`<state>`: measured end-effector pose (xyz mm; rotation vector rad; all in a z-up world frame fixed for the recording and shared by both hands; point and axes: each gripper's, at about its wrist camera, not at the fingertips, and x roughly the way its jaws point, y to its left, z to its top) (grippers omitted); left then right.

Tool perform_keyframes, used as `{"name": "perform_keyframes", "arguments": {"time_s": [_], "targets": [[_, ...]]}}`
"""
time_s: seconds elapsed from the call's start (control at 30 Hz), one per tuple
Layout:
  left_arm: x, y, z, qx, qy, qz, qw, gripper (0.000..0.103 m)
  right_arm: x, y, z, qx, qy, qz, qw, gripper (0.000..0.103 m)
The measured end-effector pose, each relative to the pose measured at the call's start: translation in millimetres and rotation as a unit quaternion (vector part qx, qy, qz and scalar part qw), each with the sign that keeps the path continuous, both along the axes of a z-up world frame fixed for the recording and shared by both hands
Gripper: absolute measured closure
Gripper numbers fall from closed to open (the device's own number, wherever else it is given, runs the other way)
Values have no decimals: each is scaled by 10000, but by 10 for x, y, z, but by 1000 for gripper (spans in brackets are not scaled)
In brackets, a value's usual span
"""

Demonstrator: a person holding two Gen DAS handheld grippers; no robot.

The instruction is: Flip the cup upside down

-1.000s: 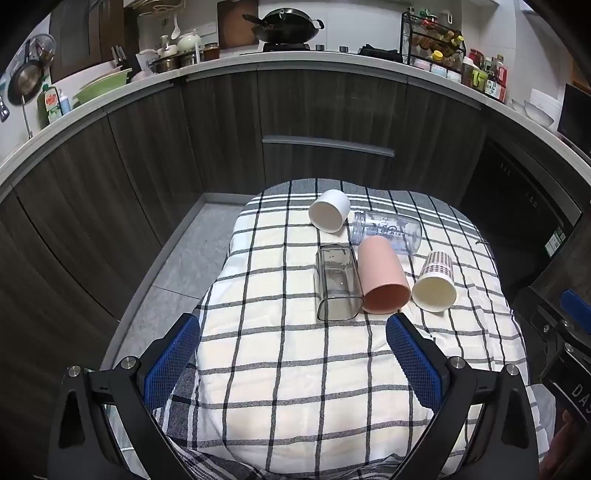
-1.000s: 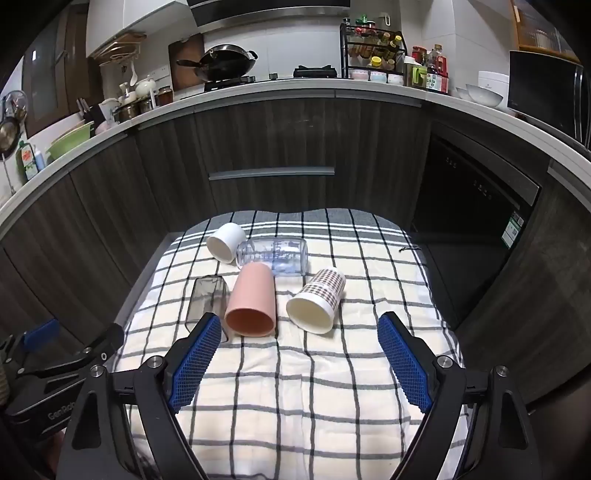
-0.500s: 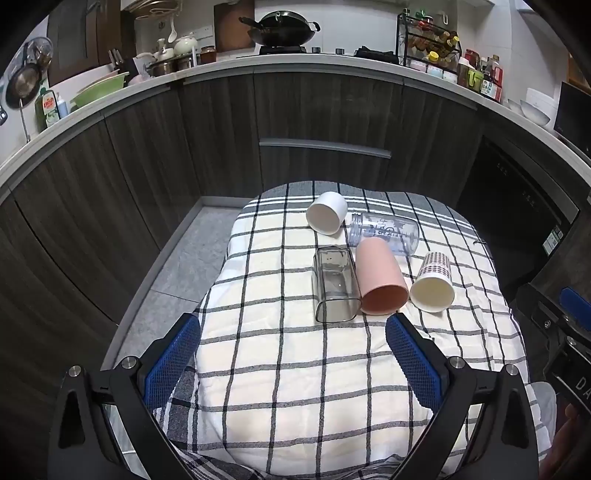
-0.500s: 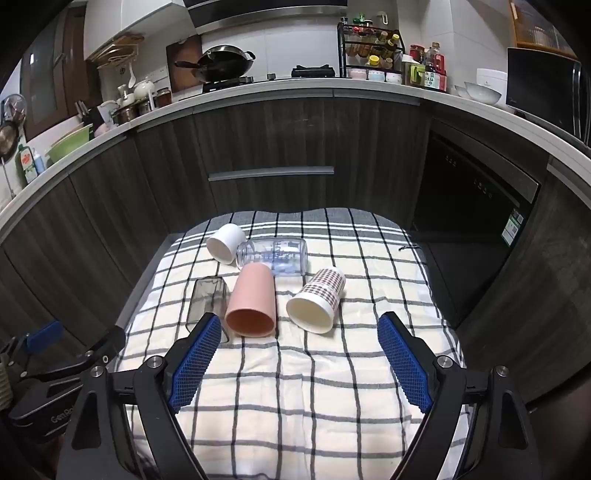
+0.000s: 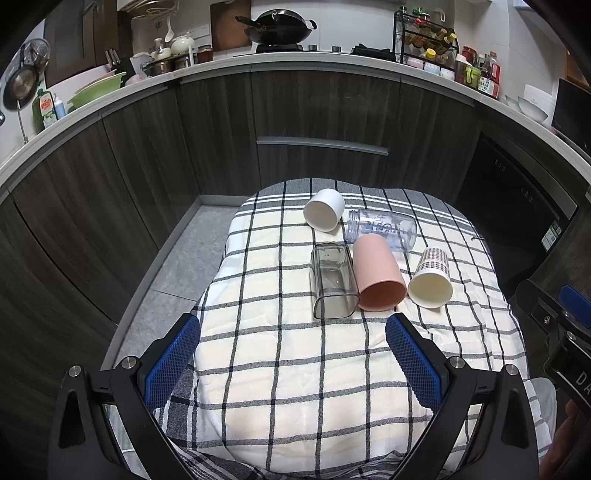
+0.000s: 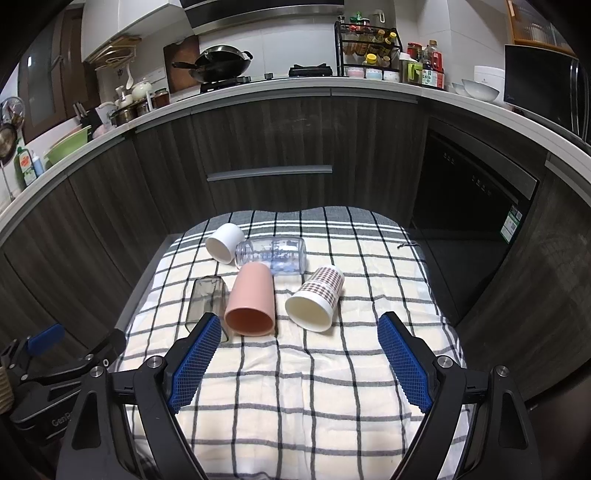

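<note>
Several cups lie on their sides on a checked cloth [image 5: 295,369]: a white cup [image 5: 324,214], a clear bottle-like jar [image 5: 382,229], a smoky square glass [image 5: 333,280], a pink cup [image 5: 377,272] and a plaid paper cup [image 5: 430,278]. They also show in the right wrist view: the white cup [image 6: 224,243], jar [image 6: 273,254], glass [image 6: 205,302], pink cup [image 6: 251,301] and plaid cup [image 6: 316,299]. My left gripper [image 5: 293,362] is open and empty, short of the cups. My right gripper [image 6: 299,362] is open and empty, just short of the pink and plaid cups.
Dark kitchen cabinets [image 5: 321,122] curve behind the table, with a counter holding a wok [image 5: 279,29] and a spice rack [image 5: 428,44]. A grey floor [image 5: 177,269] lies to the left. A dishwasher [image 6: 469,206] stands at the right.
Both views have shifted only slightly; the cups sit a touch lower in the right wrist view. Nothing was taken hold of or moved on the cloth.
</note>
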<state>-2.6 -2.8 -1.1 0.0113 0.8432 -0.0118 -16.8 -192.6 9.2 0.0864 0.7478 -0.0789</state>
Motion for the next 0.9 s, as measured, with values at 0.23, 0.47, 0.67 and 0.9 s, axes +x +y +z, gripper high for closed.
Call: {"name": "perform_keyframes", "arguments": {"time_s": [0.23,0.47,0.67,0.9], "targets": [[-1,-1,-1,-3,-6,-2,10000,1,-11,-6,-4,16,8,1,10000,16],[-7,-1,-6,0,-3,7,10000,1,-10,-6,-5,30,14,-1,10000,16],[-3,3,-3,3,-1,2,10000,1,-7,-5,-9,36,21,-1,10000,16],[-10,12,-17,-3,21,8,10000,1,-9,-9,-16,41,22,-3,10000,16]]}}
